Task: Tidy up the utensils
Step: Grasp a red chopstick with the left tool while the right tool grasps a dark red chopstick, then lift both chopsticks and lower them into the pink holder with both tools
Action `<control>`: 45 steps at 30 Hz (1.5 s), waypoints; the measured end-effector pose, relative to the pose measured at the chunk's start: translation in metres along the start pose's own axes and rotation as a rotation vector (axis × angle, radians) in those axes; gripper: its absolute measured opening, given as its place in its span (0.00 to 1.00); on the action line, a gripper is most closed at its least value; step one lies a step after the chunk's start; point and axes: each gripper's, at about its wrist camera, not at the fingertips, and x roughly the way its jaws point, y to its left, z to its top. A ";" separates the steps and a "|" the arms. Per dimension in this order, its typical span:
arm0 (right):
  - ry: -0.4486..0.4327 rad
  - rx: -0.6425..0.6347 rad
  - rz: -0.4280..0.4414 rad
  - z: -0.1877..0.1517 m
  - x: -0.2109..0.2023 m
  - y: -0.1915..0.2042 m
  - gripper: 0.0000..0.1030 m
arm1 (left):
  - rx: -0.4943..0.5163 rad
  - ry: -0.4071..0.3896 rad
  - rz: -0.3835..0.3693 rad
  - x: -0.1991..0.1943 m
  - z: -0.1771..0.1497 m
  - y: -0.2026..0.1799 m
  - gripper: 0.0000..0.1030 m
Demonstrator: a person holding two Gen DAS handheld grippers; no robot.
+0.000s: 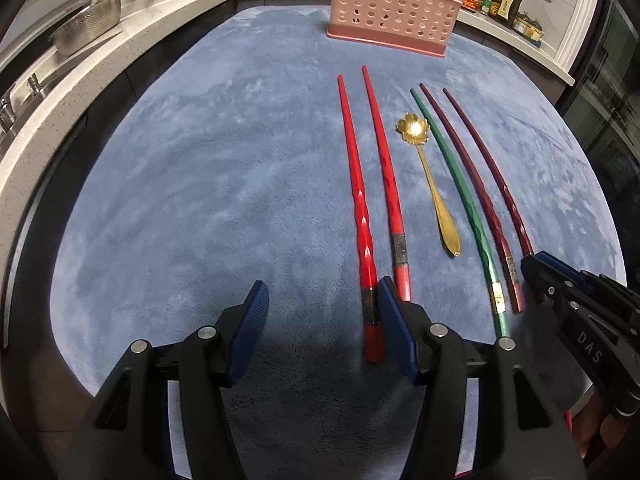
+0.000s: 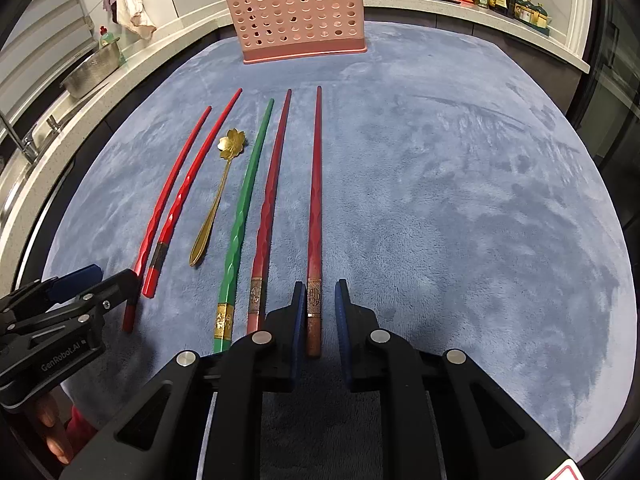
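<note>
Setting: we see a blue cloth (image 2: 440,200) spread over a worktop, with kitchen counters around it.
Basket: pink perforated basket (image 2: 296,12) stands upright at the far edge of the cloth, well apart from both grippers.
Row of utensils: six pieces lie flat on the cloth, roughly parallel, with their thin ends towards the basket.
Order, left to right: outer bright red chopstick (image 1: 360,208), inner bright red chopstick (image 1: 386,176), gold spoon (image 2: 216,204), green chopstick (image 2: 244,208), second dark red chopstick (image 2: 272,196), dark red chopstick (image 2: 316,200).
Spoon: we note a flower-shaped bowl at the far end and the handle pointing towards us; it touches neither neighbour.
Left gripper (image 1: 323,284): jaws stand wide and grip nothing. The thick end of the outer bright red chopstick lies between them, just beside the right-hand pad, and bare cloth fills the rest of the gap.
Right gripper (image 2: 320,283): jaws stand narrow around the banded thick end of the dark red chopstick. One pad sits against it, and we still see a slit of cloth at the other, so nothing is clamped.
Background: steel colander (image 1: 88,28) on the left counter and bottles (image 1: 496,0) on the right.
</note>
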 end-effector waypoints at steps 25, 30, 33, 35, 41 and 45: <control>0.000 0.005 0.015 0.000 -0.007 0.000 0.07 | 0.027 -0.048 -0.019 -0.022 -0.002 -0.004 0.07; -0.035 0.016 0.027 0.010 -0.024 -0.001 0.07 | 0.020 -0.098 -0.018 -0.041 0.010 -0.003 0.07; -0.060 0.024 0.033 0.019 -0.039 -0.002 0.07 | 0.009 -0.128 -0.022 -0.055 0.021 0.000 0.07; -0.094 0.031 0.038 0.031 -0.055 -0.004 0.07 | 0.002 -0.155 -0.024 -0.066 0.031 0.002 0.07; -0.211 0.037 0.049 0.074 -0.097 -0.010 0.07 | -0.007 -0.238 -0.032 -0.100 0.070 0.006 0.07; -0.275 0.030 0.050 0.103 -0.117 -0.013 0.07 | 0.010 -0.310 -0.012 -0.121 0.100 0.006 0.07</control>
